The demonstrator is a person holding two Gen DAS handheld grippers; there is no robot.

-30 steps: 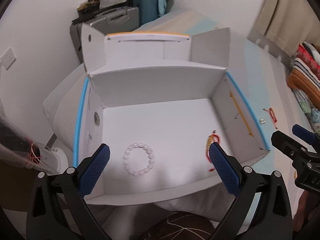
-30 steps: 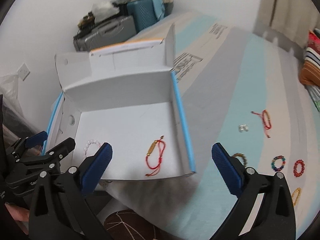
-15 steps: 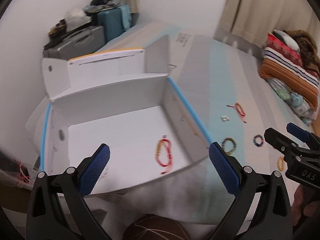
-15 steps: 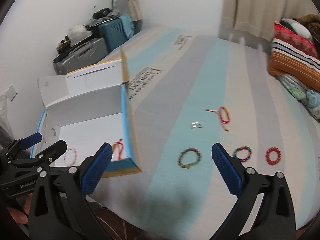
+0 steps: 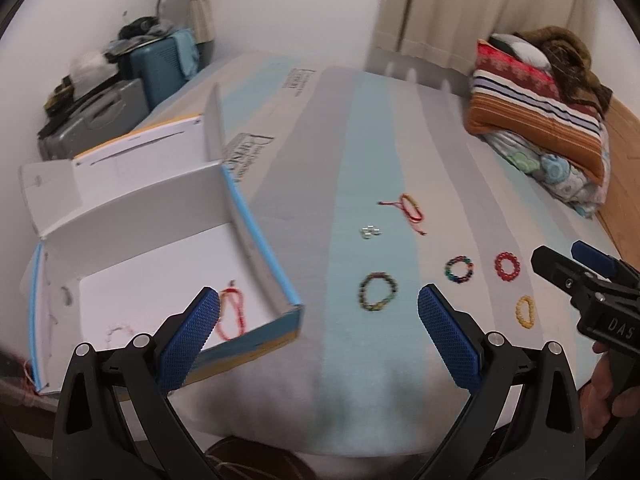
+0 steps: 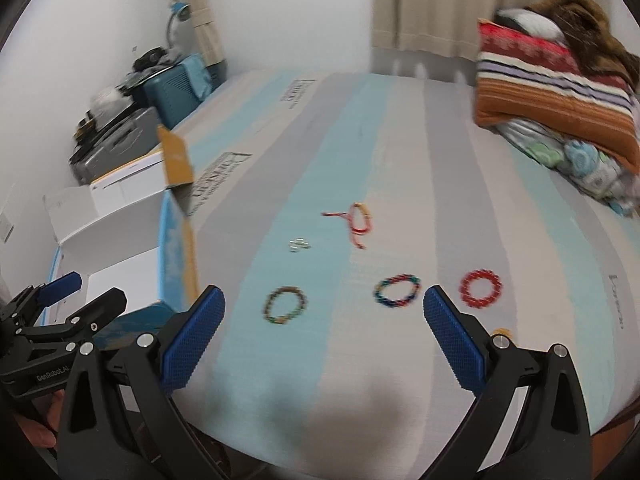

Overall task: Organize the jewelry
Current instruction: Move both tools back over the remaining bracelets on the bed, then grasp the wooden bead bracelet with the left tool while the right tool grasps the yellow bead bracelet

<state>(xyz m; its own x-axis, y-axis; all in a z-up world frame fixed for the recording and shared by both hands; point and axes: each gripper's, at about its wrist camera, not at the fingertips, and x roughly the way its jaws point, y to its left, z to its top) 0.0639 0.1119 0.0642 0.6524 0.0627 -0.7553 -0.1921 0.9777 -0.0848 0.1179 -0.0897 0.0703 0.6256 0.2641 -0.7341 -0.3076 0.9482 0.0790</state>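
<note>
Two grippers, both held above the near edge of the striped mattress (image 5: 360, 128), both empty with fingers spread wide. We log from left to right. Far left: white cardboard box (image 5: 132, 216) with blue rims, flaps up, lying on the mattress. Inside it we see a red cord bracelet (image 5: 233, 314) near the right wall and a pale bead bracelet (image 5: 119, 332), blurred, toward the front. Our left gripper (image 5: 318, 332) hangs over the box's front right corner. Right of the box, on the mattress: small silver pieces (image 5: 370, 232), too small to identify; a dark bead bracelet (image 5: 378, 291); a second red cord bracelet (image 5: 410, 208) farther back; a multicolor bead bracelet (image 5: 460, 269); a red bead bracelet (image 5: 508, 266); a yellow bead bracelet (image 5: 525, 311). Our right gripper (image 6: 324, 328) hovers in front of the dark and multicolor bracelets, touching neither. Far right: folded striped blankets (image 5: 536, 112).
</note>
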